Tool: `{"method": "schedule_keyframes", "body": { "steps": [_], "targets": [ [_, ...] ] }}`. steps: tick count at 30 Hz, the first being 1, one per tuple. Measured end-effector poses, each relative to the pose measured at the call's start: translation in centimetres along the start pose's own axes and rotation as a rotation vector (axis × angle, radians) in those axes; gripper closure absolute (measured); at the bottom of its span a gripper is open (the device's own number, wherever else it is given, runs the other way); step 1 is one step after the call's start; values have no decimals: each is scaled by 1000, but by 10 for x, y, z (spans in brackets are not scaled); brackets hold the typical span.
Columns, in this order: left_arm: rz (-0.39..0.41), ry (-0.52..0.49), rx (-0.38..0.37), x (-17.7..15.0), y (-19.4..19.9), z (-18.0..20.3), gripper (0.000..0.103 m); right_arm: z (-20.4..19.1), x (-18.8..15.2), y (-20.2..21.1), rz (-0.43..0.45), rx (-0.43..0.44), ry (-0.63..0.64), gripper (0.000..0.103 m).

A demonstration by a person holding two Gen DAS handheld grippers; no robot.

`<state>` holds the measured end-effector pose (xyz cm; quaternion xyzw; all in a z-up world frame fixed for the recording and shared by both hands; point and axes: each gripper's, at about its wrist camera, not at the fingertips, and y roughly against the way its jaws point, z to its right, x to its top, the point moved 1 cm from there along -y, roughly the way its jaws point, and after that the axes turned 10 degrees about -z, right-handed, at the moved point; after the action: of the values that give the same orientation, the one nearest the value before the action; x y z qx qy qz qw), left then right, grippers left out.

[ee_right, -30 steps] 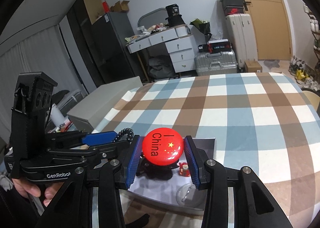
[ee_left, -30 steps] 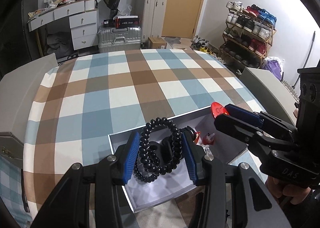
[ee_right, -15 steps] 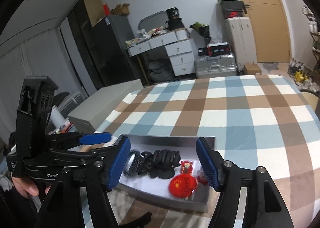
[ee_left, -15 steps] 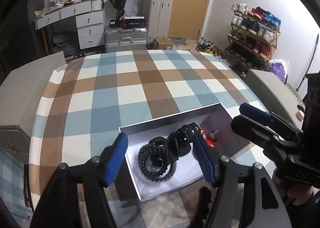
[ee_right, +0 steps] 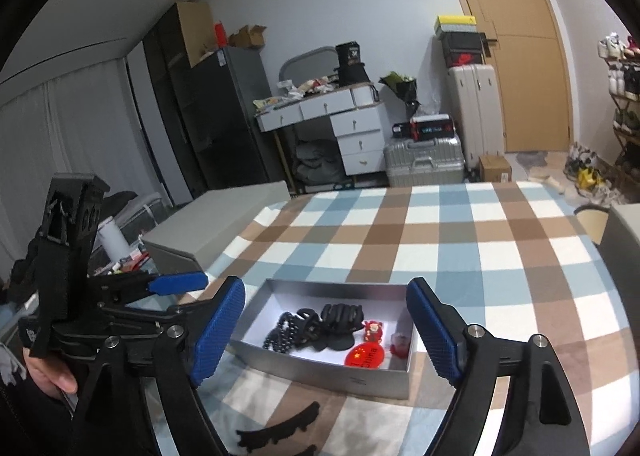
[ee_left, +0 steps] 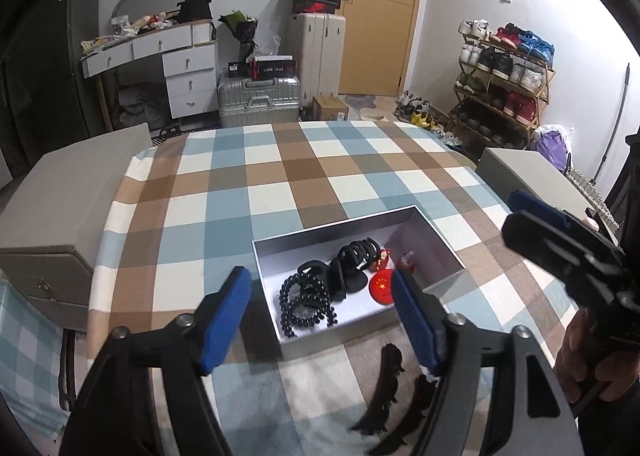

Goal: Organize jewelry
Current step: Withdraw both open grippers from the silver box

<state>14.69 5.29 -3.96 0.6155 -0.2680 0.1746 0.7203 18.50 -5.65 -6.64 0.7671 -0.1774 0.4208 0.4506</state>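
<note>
Both grippers stand above the near edge of the desk, which is covered in a checked cloth. The left gripper has its jaws apart and opening, with nothing between the pads. The right gripper is likewise apart and opening, and empty.

The jewelry lies in the grey box, an open tray on the cloth just ahead of both grippers. Inside it: a black bead bracelet at the near left, a black coiled hair tie behind it, a red round badge with a flag and lettering at the near right, and two small red trinkets beside it. All lie loose on the box floor, free of either gripper.

Judgement: the step in hand is the release into the box; both grippers are clear of their loads.

Outstanding items: two black toothed hair clips lie on the cloth outside the box, close in front of it and under the grippers. The second is partly hidden behind the left gripper's frame.

Next move, as judged: lower one gripper toward a clip, align the pads across its narrow curved body and close. The clip is thin and flat to the cloth, so a low approach is needed; catching the cloth is the risk.
</note>
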Motion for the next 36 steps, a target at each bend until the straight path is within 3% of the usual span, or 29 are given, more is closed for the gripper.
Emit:
{"method": "schedule_keyframes", "body": {
  "steps": [3, 16, 21, 29, 33, 36],
  "targets": [
    [11, 13, -2, -5, 6, 1, 27, -5, -3, 13, 30, 4, 0, 7],
    [63, 35, 54, -32, 26, 5, 20, -31, -29, 50, 42, -8, 25, 0],
    [60, 59, 58, -53, 23, 2, 10, -33, -59, 40, -46, 8, -11, 0],
    [-21, 88, 80, -95, 3, -5, 9, -27, -112, 8, -216, 25, -89, 0],
    [-39, 116, 90, -106, 5, -11, 9, -32, -123, -7, -265, -38, -64, 2],
    [-45, 127, 95, -113, 9, -13, 9, -36, -127, -19, -302, -34, -62, 6]
  ]
}}
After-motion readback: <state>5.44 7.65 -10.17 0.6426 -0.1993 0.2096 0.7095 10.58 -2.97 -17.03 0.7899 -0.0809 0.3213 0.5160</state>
